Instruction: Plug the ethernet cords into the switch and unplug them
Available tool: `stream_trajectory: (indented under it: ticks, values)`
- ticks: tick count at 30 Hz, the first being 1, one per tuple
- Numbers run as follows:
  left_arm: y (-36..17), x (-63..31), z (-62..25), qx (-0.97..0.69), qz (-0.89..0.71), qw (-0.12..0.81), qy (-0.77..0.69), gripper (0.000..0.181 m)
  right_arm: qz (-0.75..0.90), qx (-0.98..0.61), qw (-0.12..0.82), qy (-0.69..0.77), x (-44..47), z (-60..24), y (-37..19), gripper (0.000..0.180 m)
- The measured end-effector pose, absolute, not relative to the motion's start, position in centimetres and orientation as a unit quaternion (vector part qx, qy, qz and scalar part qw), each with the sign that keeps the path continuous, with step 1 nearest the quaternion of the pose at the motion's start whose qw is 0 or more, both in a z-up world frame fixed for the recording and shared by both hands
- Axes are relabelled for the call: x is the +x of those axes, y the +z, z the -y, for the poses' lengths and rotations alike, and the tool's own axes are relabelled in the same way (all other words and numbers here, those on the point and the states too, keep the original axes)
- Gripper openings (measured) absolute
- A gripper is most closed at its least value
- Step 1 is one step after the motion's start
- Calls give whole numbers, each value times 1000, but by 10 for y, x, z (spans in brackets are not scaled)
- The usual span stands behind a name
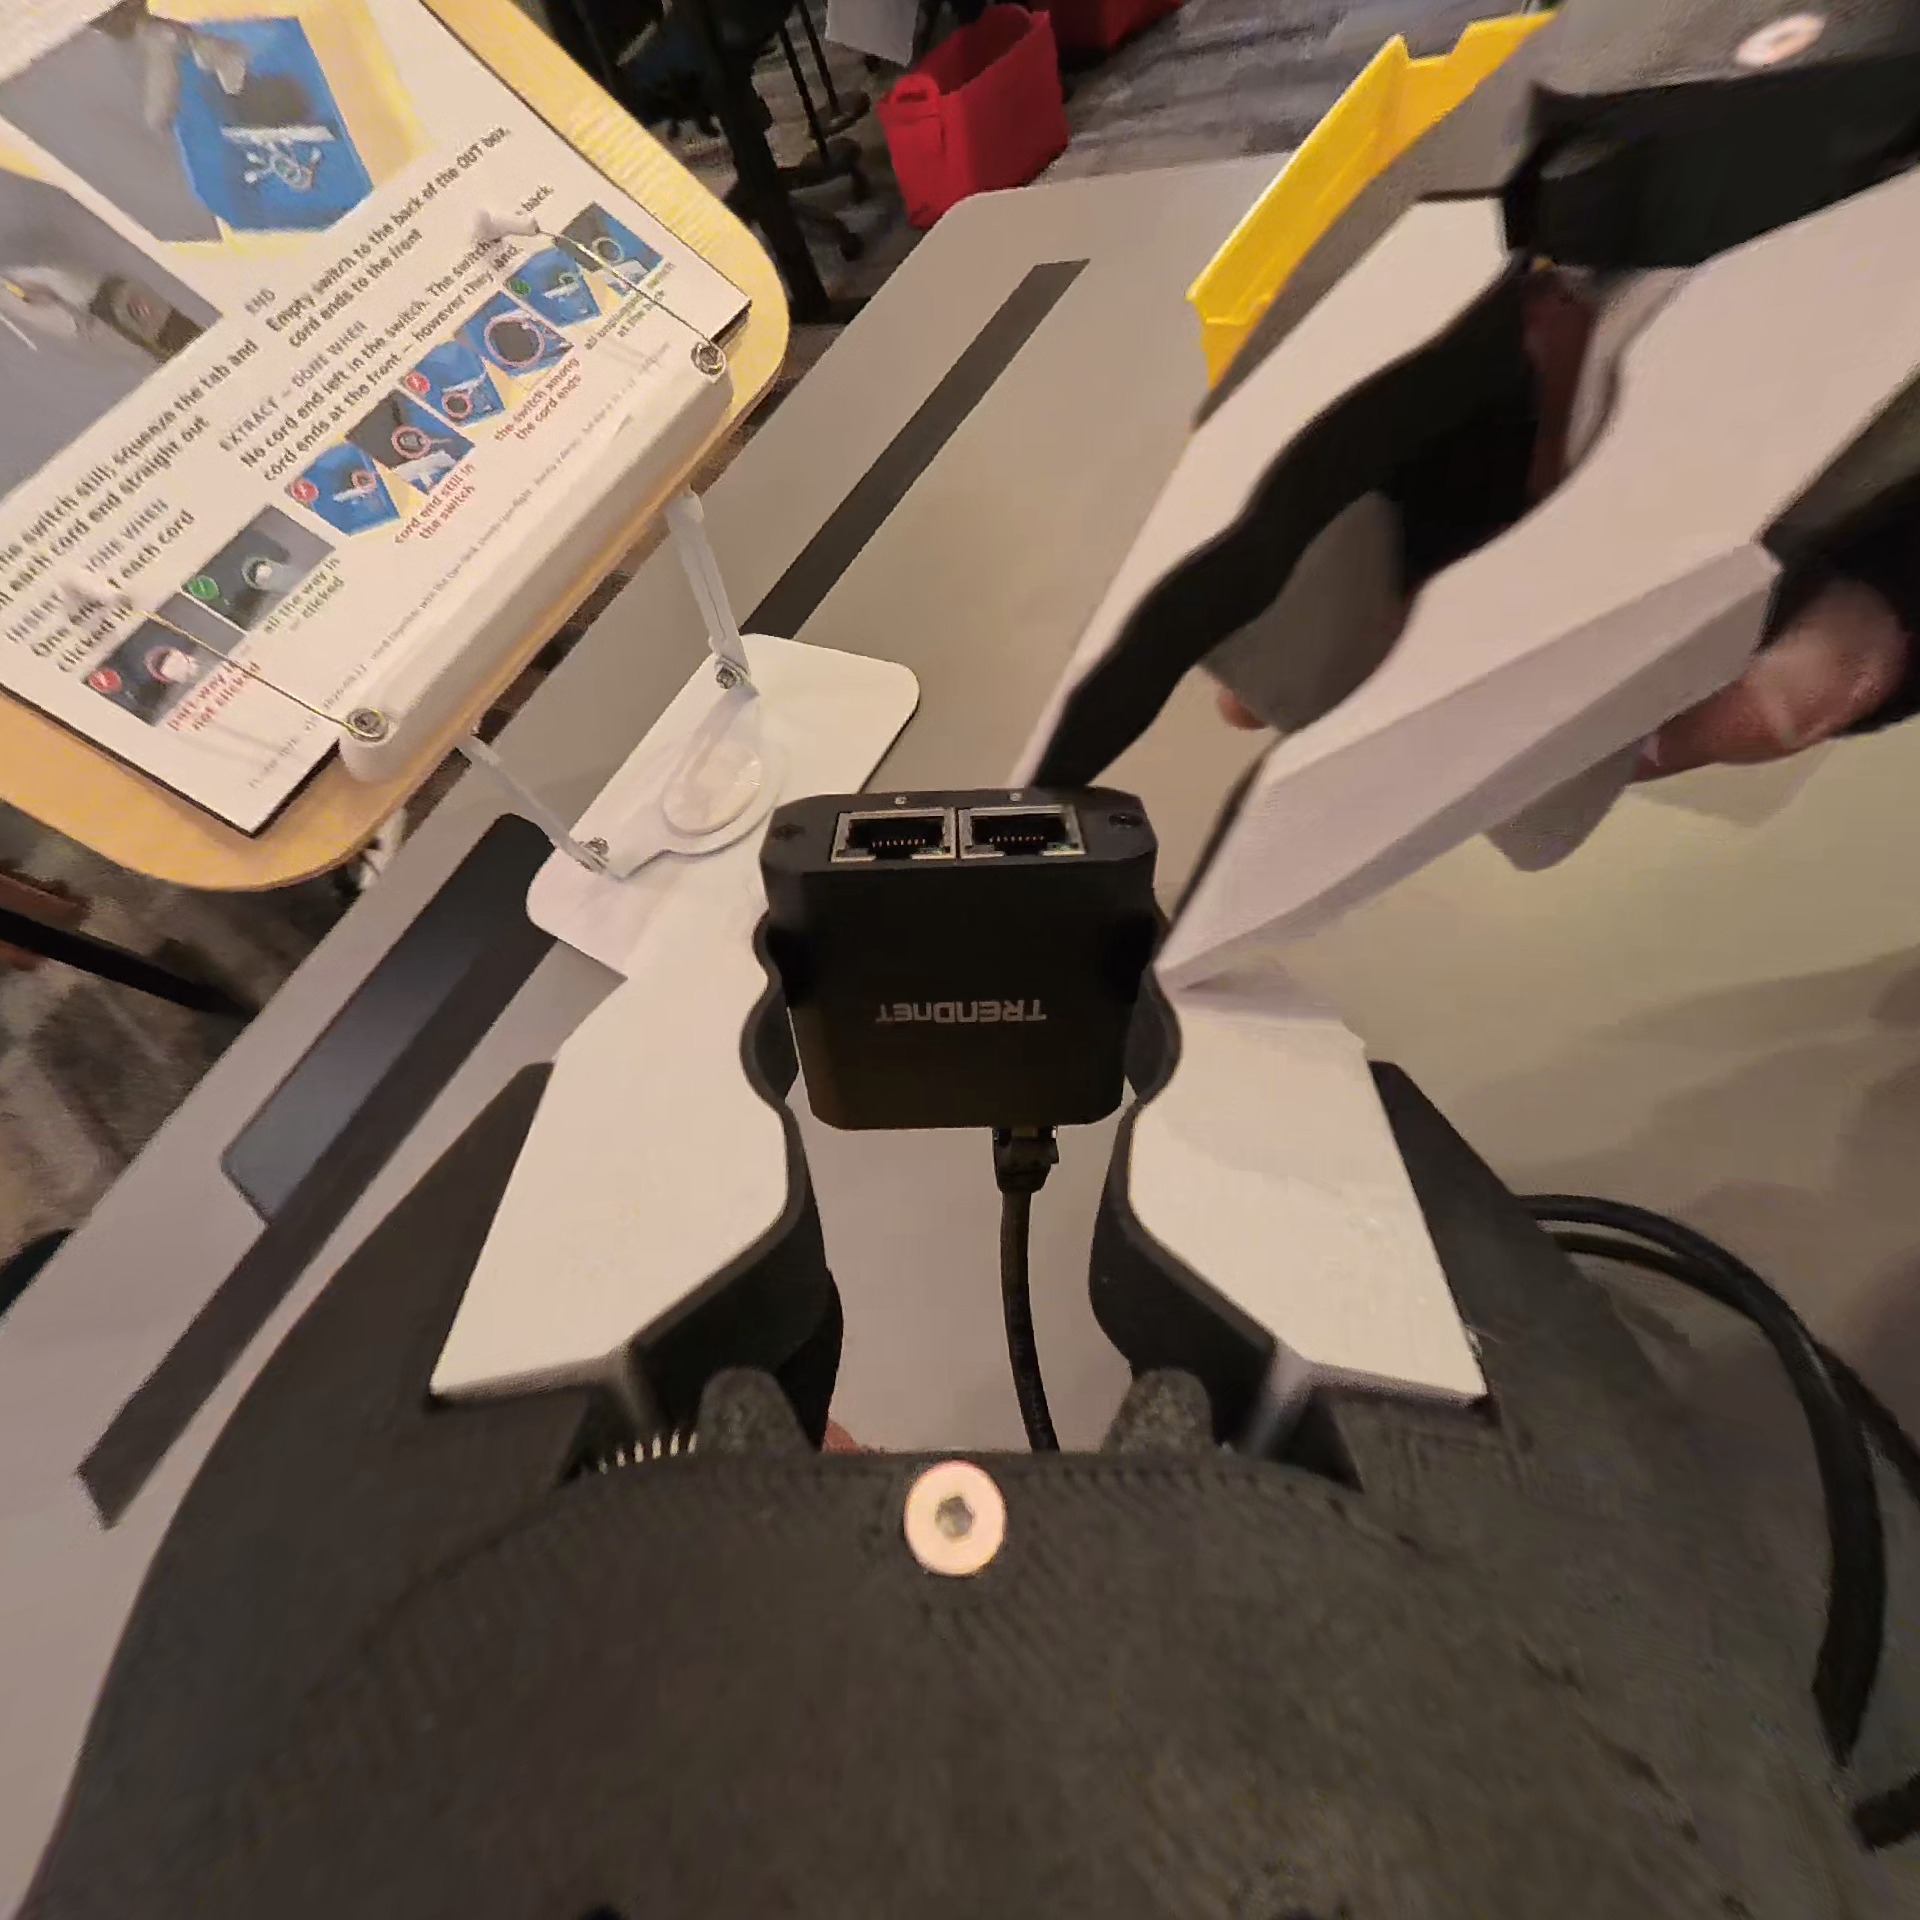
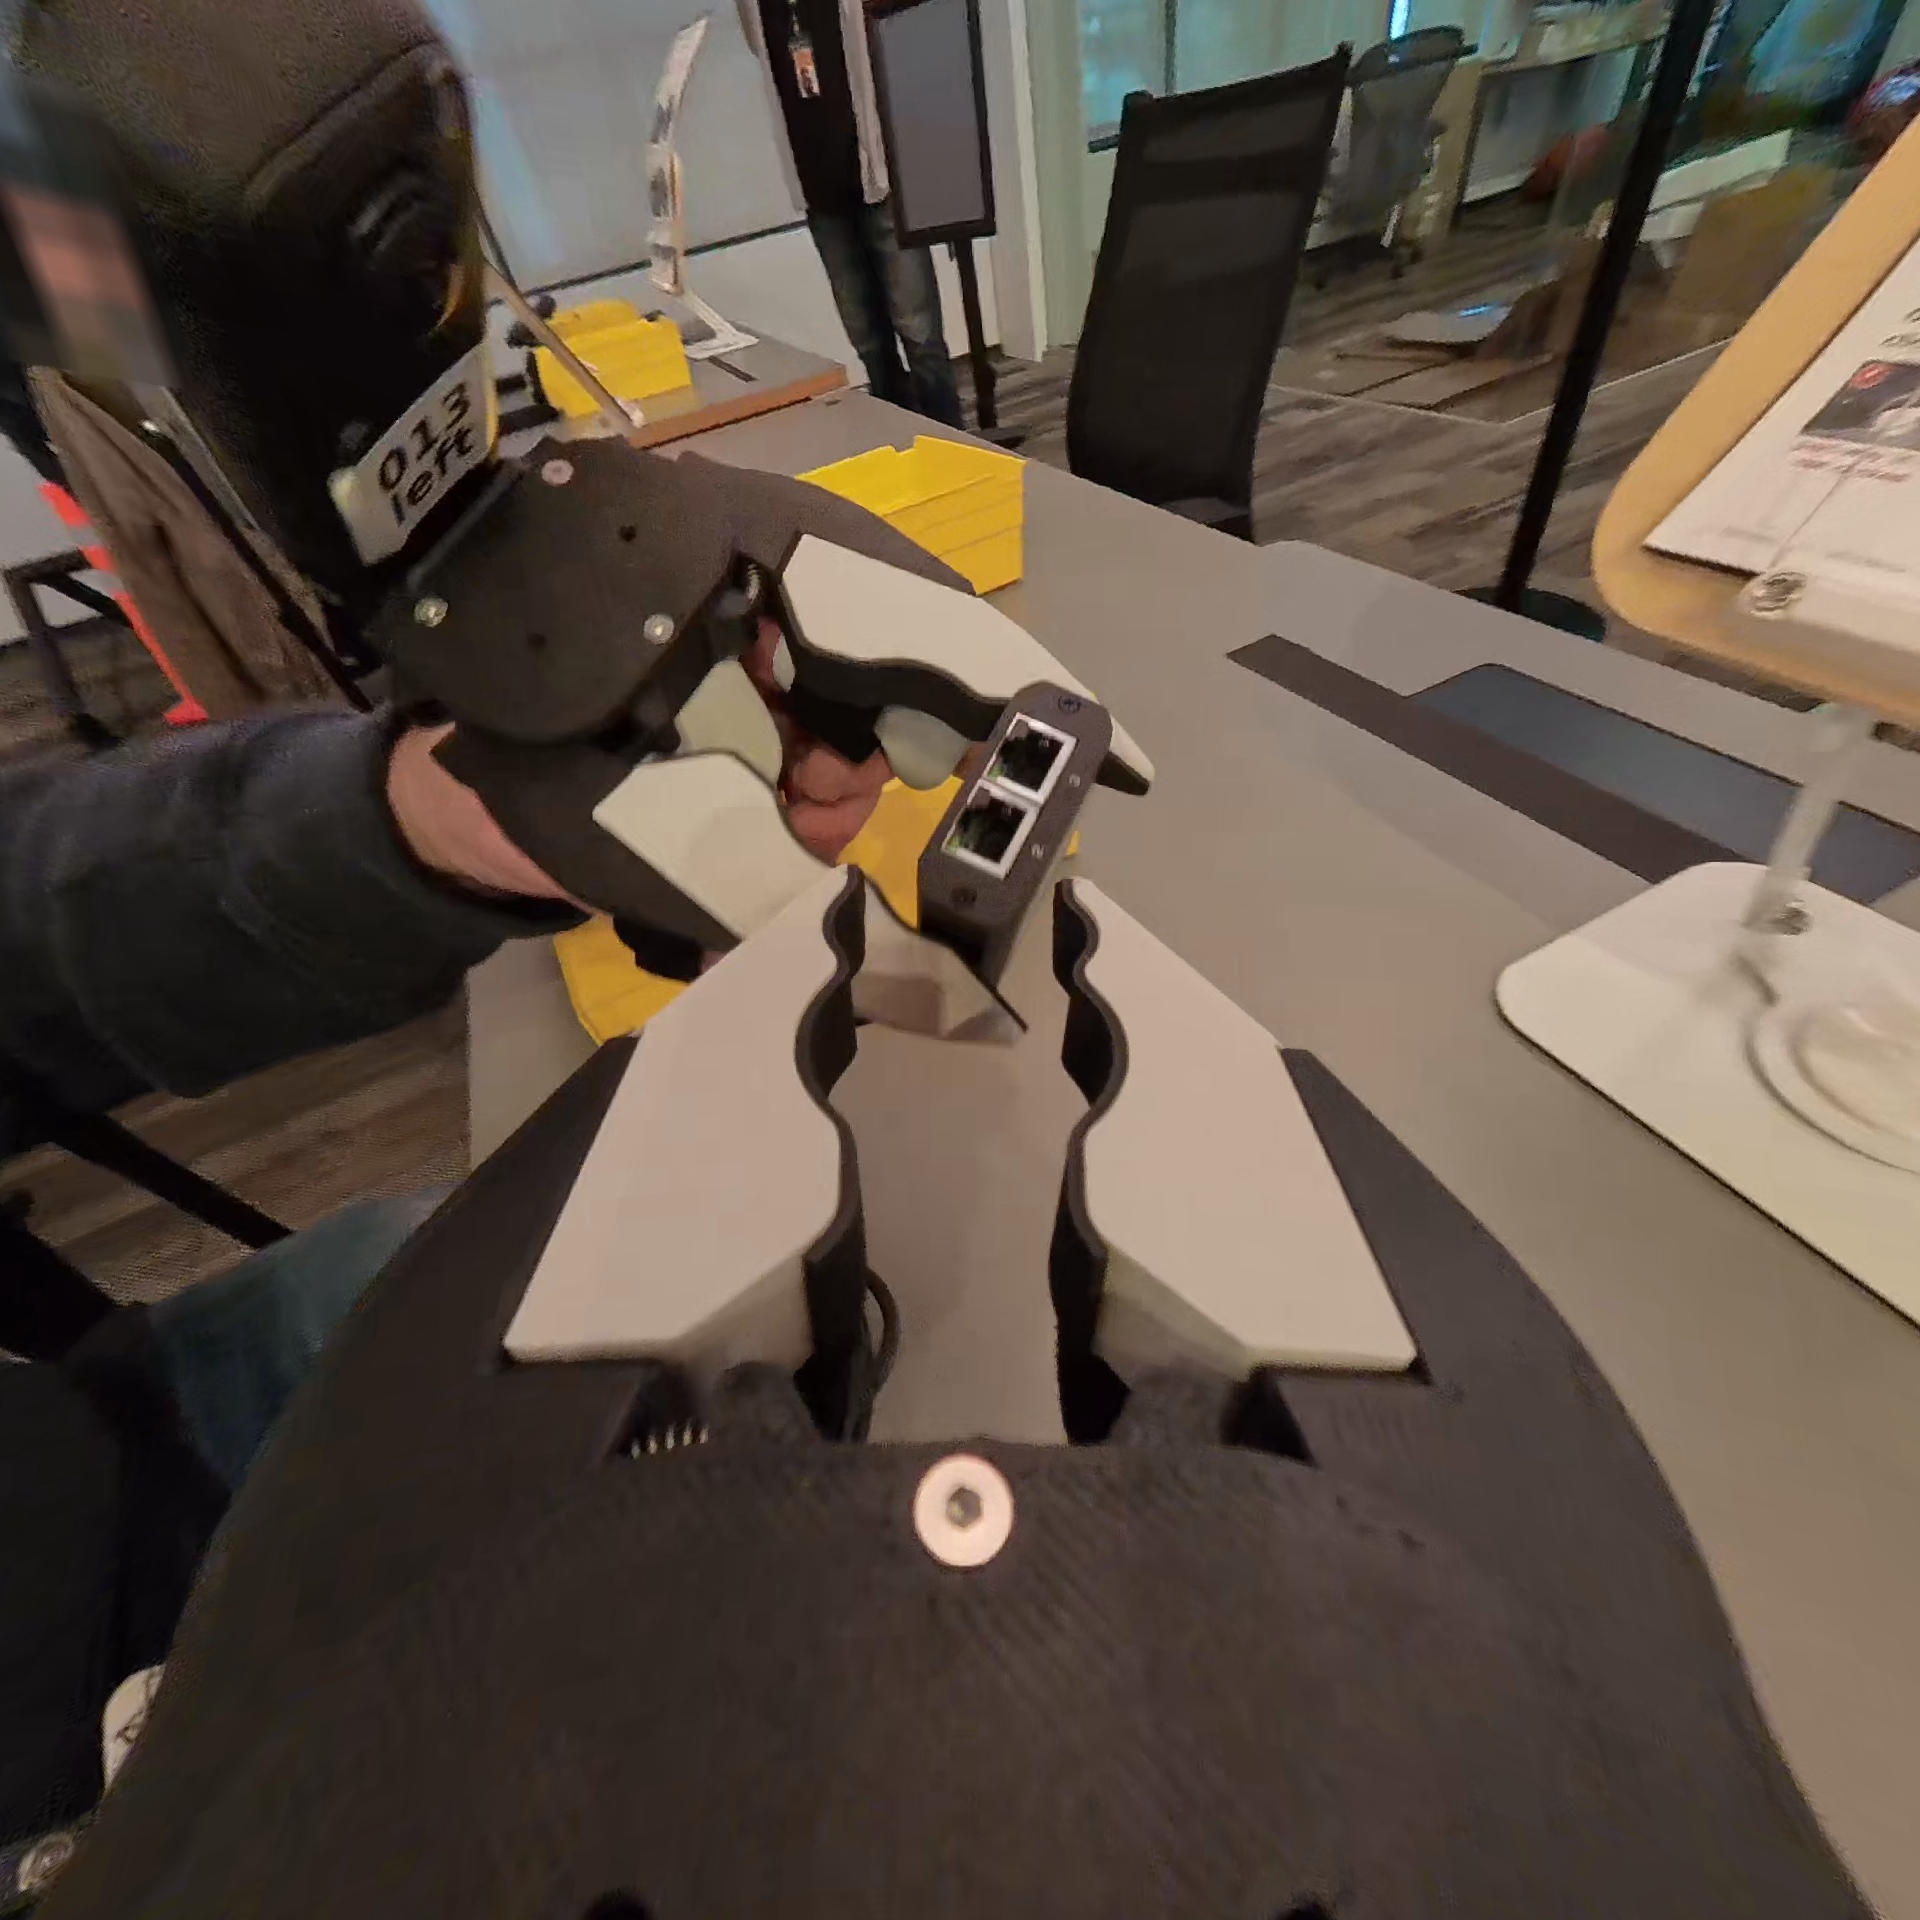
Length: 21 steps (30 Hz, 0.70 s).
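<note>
Your left gripper (image 1: 961, 977) pinches the small black two-port plastic switch (image 1: 958, 956) above the grey table (image 2: 1351, 935), empty ports facing outward for plugging, while your right gripper (image 2: 956, 935) waits spread, empty.

Left wrist cam sits right behind left gripper (image 1: 961, 997), looks down along fingers, super close on switch (image 1: 961, 977) at frame centre; grey table (image 1: 914, 436) and document stand (image 1: 727, 727) beyond, upper left. Right wrist cam rides behind right gripper (image 2: 961, 935), faces across table (image 2: 1351, 935) toward room, chair (image 2: 1195, 291) at top. Shared bits: switch (image 2: 1013, 821), stand base (image 2: 1621, 997), yellow bins (image 1: 1320, 197), each other's gripper.
</note>
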<state>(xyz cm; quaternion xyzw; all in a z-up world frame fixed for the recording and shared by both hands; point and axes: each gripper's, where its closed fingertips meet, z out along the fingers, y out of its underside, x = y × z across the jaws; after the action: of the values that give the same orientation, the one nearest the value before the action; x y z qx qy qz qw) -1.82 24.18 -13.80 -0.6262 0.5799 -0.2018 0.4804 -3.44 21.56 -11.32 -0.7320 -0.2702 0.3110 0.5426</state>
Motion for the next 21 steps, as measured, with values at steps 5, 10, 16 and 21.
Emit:
stream_trajectory:
  ticks: [5, 10, 16, 21]
  values:
    - [-139, -17, -240, -609, -587, 500, -184, 62, 277, -741, 526, 313, -39, -224, -119, 27]
    - [-144, -16, -244, -591, -603, 520, -131, 62, 296, -751, 518, 283, -36, -225, -128, 25]
    - [-126, -23, -228, -546, -648, 511, -147, 61, 372, -744, 513, 211, -23, -222, -126, 22]
    - [-108, -28, -219, -508, -711, 468, -130, 61, 520, -716, 431, 178, -20, -202, -132, 22]
